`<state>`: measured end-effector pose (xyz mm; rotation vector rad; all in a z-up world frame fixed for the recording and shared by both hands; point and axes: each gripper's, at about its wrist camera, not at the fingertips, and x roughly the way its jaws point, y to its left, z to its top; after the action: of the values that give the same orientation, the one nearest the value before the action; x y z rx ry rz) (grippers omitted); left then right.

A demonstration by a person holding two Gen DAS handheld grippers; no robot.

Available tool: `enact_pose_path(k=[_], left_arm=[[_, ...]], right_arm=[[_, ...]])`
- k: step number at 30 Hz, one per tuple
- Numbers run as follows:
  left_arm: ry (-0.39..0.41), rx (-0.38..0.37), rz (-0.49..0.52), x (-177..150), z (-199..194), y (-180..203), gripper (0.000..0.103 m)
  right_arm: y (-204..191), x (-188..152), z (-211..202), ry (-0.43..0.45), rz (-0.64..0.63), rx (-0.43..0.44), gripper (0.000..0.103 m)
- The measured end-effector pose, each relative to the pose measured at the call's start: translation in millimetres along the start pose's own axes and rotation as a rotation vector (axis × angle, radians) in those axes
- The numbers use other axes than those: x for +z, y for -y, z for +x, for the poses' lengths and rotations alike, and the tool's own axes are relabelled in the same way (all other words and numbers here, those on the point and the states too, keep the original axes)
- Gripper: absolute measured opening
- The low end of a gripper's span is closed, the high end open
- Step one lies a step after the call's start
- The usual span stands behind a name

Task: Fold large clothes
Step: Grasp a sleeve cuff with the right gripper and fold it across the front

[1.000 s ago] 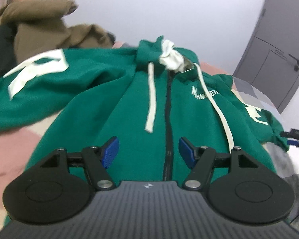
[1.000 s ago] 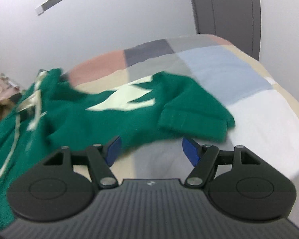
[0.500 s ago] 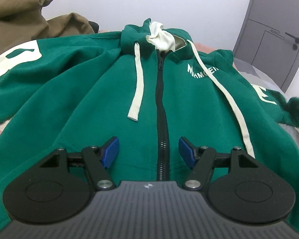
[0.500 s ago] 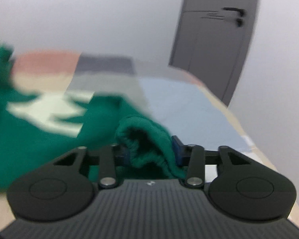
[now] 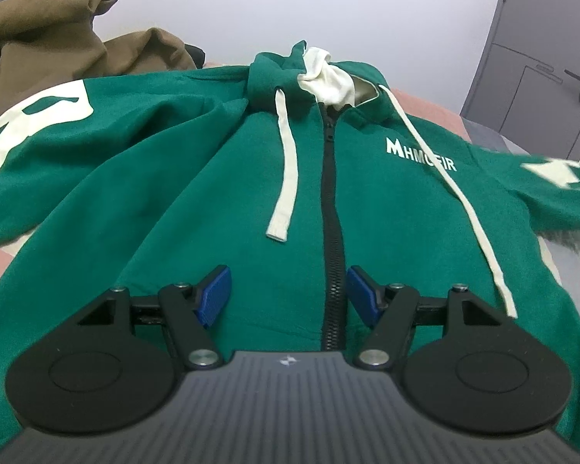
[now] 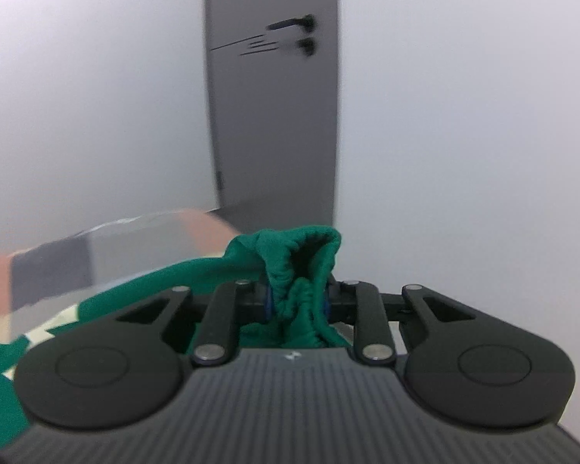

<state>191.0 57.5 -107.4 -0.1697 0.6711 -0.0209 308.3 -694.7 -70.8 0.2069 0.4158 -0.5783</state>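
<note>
A green zip hoodie (image 5: 220, 201) lies front-up on the bed, hood at the far end, cream drawstrings trailing down its chest. My left gripper (image 5: 288, 295) hovers open just above the lower front, its blue pads either side of the black zipper (image 5: 330, 232). In the right wrist view the ribbed sleeve cuff (image 6: 301, 266) is bunched between the blue pads of my right gripper (image 6: 297, 303), whose jaws are closing on it. The sleeve (image 6: 166, 282) trails away to the left, lifted off the bed. In the left wrist view that sleeve (image 5: 549, 189) stretches out to the right, blurred.
A brown garment (image 5: 58, 50) is heaped at the far left by the white wall. The bed has a patchwork cover (image 6: 46, 274) of pink, grey and cream. A grey door (image 6: 274, 116) stands straight ahead of the right gripper.
My right gripper went from open in front of the cuff to clamped on it, then swung toward the door with the sleeve lifting. The left gripper sank closer to the hoodie front.
</note>
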Motion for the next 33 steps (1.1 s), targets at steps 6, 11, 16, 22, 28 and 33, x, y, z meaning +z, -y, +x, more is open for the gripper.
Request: enact_pose_path(k=[6,11,16,22,28,33], left_arm=[[-0.018,0.021,0.016,1.7,13.0,2.8,0.071],[-0.029,0.024,0.008,4.3,20.0,2.5,0.071],[-0.033,0.023,0.015,2.7,19.7,4.2,0.071],[-0.024,0.012,0.024,-3.4,3.7,5.3,0.071],[-0.018,0.008,0.034,-7.4,-5.7,8.2,0.071],[-0.04,0.033,0.06,-12.1,0.7,12.3,0.071]], right_arm=[[15.6,-3.1,55.0,-0.098,0.07,0.014,0.025],[33.3,-33.7,83.6,-0.175,0.201,0.043,0.028],[53.7,-46.6,68.4,-0.173,0.351,0.097,0.06],[68.6,-61.8,18.8,-0.211,0.464,0.158,0.081],[57.4,-99.3,-4.4,-0.302,0.542,0.329,0.083],[30.3,-132.4,18.6,-0.325,0.575,0.403,0.083]])
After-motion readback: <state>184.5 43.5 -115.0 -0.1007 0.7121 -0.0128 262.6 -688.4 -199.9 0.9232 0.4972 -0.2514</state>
